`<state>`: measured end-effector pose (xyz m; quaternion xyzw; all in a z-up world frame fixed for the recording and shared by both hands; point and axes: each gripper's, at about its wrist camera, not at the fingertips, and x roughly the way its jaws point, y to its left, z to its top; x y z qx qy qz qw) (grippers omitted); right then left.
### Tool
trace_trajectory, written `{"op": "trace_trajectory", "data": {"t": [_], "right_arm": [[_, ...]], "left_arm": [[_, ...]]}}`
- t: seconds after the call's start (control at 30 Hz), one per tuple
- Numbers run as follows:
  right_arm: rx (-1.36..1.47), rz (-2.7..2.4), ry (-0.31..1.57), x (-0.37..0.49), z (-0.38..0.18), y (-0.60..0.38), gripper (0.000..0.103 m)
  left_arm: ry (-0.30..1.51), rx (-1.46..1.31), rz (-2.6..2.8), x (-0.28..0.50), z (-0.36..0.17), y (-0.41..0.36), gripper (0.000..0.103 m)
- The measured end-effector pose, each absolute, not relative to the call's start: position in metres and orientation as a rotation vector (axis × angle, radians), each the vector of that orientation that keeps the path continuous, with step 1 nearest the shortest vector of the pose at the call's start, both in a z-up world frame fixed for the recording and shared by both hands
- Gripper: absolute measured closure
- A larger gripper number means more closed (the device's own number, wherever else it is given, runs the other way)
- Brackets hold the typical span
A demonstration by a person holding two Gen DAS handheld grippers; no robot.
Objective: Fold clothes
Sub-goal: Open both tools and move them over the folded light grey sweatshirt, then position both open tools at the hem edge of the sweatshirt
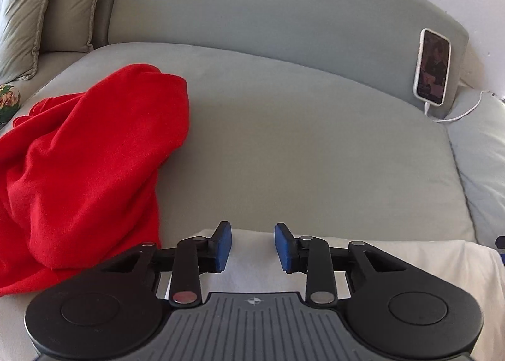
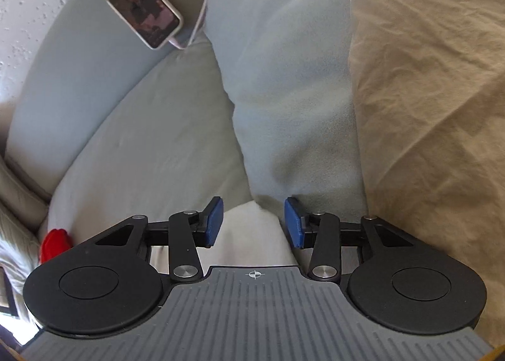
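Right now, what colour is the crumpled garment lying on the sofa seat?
Solid red garment, no pattern; it shows best in the left wrist view.

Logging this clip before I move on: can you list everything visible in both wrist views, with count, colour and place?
red garment: 1, red, crumpled on sofa seat, left.
white garment: 1, white, flat on the seat's near edge, under both grippers.
sofa: 1, grey-green, fills both views.
cushion: 1, beige, back left corner.
tan fabric: 1, tan, wrinkled, right of sofa.
phone: 1, white case, propped against backrest, white cable attached.
left gripper: 1, black, blue pads, open.
right gripper: 1, black, blue pads, open.
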<state>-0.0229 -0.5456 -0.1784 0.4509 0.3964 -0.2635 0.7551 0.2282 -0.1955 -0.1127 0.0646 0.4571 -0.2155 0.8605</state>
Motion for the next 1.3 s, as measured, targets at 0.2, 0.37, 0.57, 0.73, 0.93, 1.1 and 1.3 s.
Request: {"op": "trace_trajectory", "data": {"t": [0.2,0.37,0.57,0.73,0.93,1.1,1.3], "right_arm": [[1.087,-0.575,0.894,-0.006,-0.196,-0.550,0.067],[1.037,-0.589,0.838,-0.014,-0.190,-0.542,0.098],[0.891,-0.703,0.765,-0.028,-0.174,-0.526,0.099],[0.833,-0.687,0.824,-0.024,-0.162,-0.528,0.077],[0.704,-0.543,0.831,-0.057,-0.119,-0.494,0.055],[0.604,-0.366,0.954,-0.057,-0.120,-0.438,0.047],[0.320,-0.316,1.041,-0.035,-0.164,-0.382,0.047]], "left_arm": [[0.986,0.169,-0.419,0.233,-0.125,-0.197,0.082],[0.989,0.174,-0.423,0.233,-0.127,-0.197,0.082],[0.991,0.190,-0.415,0.234,-0.128,-0.199,0.082],[0.967,0.215,-0.409,0.226,-0.119,-0.201,0.081],[0.880,0.254,-0.498,0.161,-0.067,-0.185,0.078],[0.894,0.265,-0.666,0.094,-0.057,-0.171,0.071],[0.846,0.437,-0.572,0.070,-0.111,-0.173,0.067]]}}
